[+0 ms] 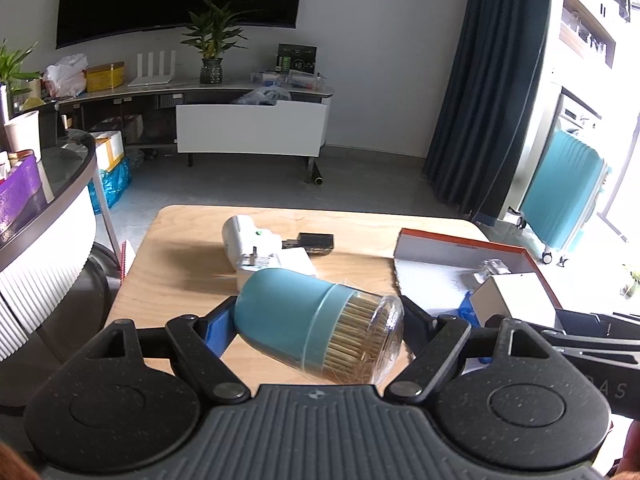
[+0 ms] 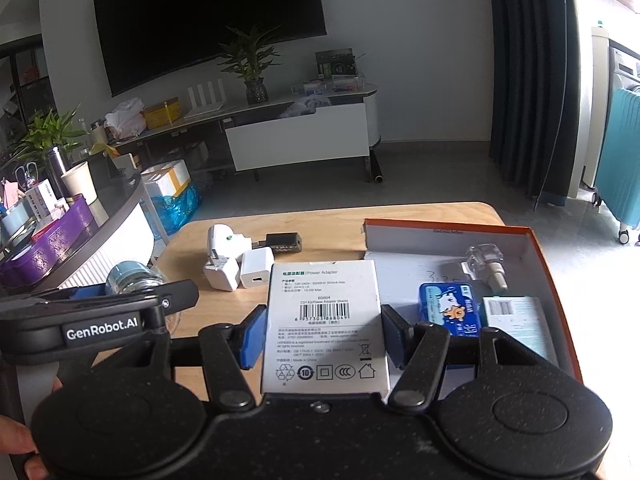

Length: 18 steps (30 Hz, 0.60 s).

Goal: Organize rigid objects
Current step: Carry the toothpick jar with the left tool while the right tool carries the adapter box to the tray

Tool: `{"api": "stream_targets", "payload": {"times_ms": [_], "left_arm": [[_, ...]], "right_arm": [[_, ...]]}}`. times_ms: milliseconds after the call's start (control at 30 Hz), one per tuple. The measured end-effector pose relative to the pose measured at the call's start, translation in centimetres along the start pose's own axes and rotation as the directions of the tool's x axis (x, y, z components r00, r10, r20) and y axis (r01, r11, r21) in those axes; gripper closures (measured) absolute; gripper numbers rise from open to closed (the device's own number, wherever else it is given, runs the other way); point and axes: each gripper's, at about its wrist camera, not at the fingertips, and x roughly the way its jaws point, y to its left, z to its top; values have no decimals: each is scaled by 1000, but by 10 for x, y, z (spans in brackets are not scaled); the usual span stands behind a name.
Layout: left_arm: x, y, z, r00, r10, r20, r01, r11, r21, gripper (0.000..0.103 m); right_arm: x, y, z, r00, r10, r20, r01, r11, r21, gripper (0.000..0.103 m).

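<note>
- Two grips are loaded at once: the left gripper point(image 1: 320, 322) has its fingers clamped on a teal toothpick jar point(image 1: 316, 328), and the right gripper point(image 2: 322, 334) has its fingers clamped on a white power adapter box point(image 2: 325, 324).
- The jar lies sideways between the left fingers, teal base toward the left pad and clear lid toward the right, so the pads press on its two ends; the packed toothpicks show through the lid.
- The adapter box is held by its two long edges, label side up, which keeps its flat face level for setting down.
- Both things hang clear above the wooden counter point(image 1: 180, 264), probably so each can be carried across without knocking the loose items.
- Just beyond the right fingers sits the open orange-rimmed box point(image 2: 554, 280), the likely collecting place; it already holds a blue tin point(image 2: 448, 308), a clear plug-shaped piece point(image 2: 486, 260) and a barcoded white-and-teal box point(image 2: 516, 320).
- Farther out on the counter remain white chargers point(image 2: 236, 262) and a small black adapter point(image 2: 284, 242), still loose and probably next for sorting.
- The adapter box looks ready to go into the bare near-left part of the orange-rimmed box.
</note>
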Motion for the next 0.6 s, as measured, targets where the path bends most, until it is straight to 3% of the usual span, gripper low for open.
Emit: {"api": "stream_targets", "payload": {"times_ms": [600], "left_arm": [[11,-36,-1,998,-64,-27,65,997,48,20]], "right_arm": [[-17,-38,-1,998,-61,30,59,996,61,31]]}}
